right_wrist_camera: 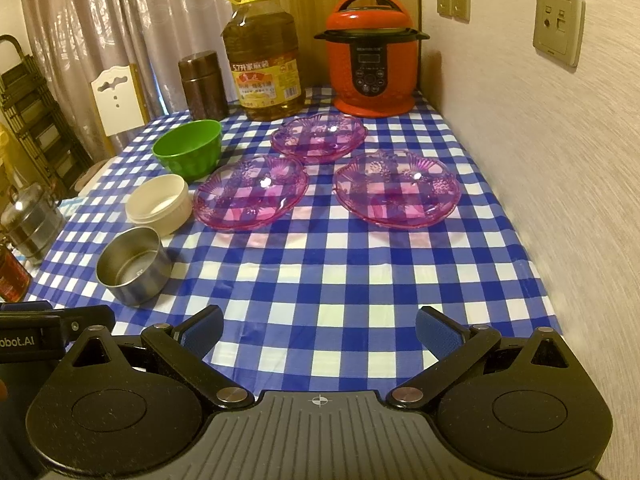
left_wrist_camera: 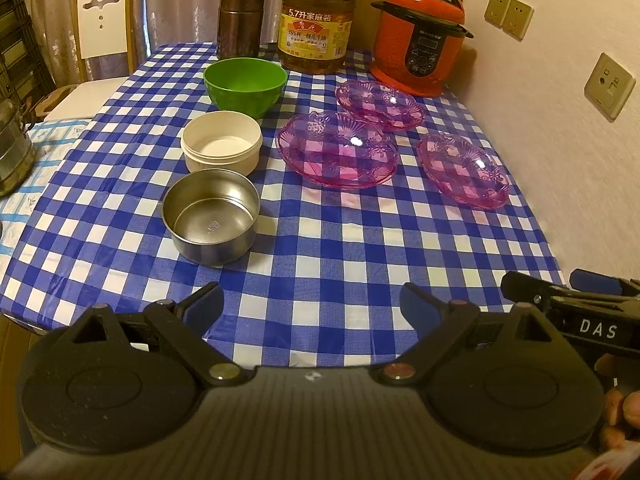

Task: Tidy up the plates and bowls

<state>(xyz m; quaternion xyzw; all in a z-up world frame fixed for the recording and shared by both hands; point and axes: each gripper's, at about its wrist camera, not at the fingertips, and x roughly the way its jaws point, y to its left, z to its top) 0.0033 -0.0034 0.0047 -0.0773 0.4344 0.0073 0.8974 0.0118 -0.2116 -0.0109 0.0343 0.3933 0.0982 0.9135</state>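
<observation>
I judge nothing is organized yet — both my left hand-held gripper (left_wrist_camera: 311, 304) and right hand-held gripper (right_wrist_camera: 319, 326) hang wide apart, empty, over the near bench (right_wrist_camera: 320, 280). Steel bowl (left_wrist_camera: 211, 217), cream bowl (left_wrist_camera: 221, 147) and green bowl (left_wrist_camera: 245, 86) line the left; three pink plates (right_wrist_camera: 395, 187) lie separate on the right, unstacked.

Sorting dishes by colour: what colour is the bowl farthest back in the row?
Green bowl, clearest in the left wrist view.

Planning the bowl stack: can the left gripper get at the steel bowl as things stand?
Probably yes: the left gripper is open, and only bare tablecloth lies between it and the steel bowl.
</observation>
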